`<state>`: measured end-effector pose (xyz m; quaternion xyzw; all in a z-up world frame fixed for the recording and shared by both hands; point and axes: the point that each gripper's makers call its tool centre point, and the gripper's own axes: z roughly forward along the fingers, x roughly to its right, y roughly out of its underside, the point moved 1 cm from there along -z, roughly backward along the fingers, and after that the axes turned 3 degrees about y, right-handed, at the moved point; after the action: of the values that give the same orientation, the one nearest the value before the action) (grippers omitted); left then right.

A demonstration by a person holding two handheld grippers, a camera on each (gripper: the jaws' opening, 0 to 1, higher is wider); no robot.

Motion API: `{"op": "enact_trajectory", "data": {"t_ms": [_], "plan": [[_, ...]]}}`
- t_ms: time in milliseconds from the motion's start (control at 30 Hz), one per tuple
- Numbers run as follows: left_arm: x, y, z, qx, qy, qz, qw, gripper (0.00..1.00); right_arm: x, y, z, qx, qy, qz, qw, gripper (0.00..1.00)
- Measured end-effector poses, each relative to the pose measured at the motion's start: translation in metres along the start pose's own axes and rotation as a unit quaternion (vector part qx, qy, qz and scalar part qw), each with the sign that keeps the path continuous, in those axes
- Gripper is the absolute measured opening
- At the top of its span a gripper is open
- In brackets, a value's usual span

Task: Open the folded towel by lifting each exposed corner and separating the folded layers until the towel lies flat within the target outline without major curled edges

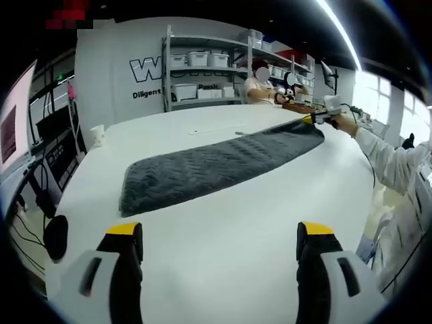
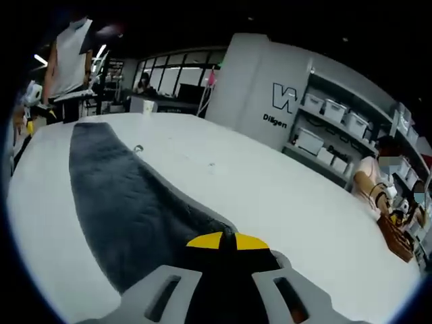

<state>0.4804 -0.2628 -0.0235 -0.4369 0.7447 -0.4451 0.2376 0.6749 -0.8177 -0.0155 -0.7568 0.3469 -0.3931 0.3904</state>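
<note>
in the left gripper view the left gripper (image 1: 219,260) sits lowest, its two yellow-tipped jaws spread wide apart over bare white table (image 1: 223,216) with nothing between them. beyond them lies the dark grey towel (image 1: 209,165), a long narrow strip whose long axis runs from the near left up toward the far right; its near end is squared off and flat, well short of the jaws, with open tabletop on every side of it. at the strip's far right end the right gripper (image 1: 316,118) meets the towel's corner, held by a hand (image 1: 345,123) on a white sleeve (image 1: 388,155). in the right gripper view the right gripper (image 2: 227,241) has its yellow tips pressed together on the near end of the towel (image 2: 121,202), which stretches away to the upper left across the table (image 2: 270,196); its long edges look straight. farther off stand a paper cup (image 1: 97,136), shelves with bins (image 1: 202,74) and a seated person (image 1: 260,88).
</note>
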Motion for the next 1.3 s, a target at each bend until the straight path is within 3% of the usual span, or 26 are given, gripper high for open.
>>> {"op": "enact_trajectory", "data": {"t_ms": [633,1300], "plan": [[0.000,0.003,-0.014,0.006,-0.003,-0.005,1.0000,0.92,-0.035,-0.020,-0.067,0.046,-0.007,-0.036,0.9983,0.00],[-0.001,0.004,-0.014,0.003,-0.006,-0.009,0.9999,0.91,-0.076,0.003,-0.114,0.053,-0.029,-0.045,0.9972,0.00]]}}
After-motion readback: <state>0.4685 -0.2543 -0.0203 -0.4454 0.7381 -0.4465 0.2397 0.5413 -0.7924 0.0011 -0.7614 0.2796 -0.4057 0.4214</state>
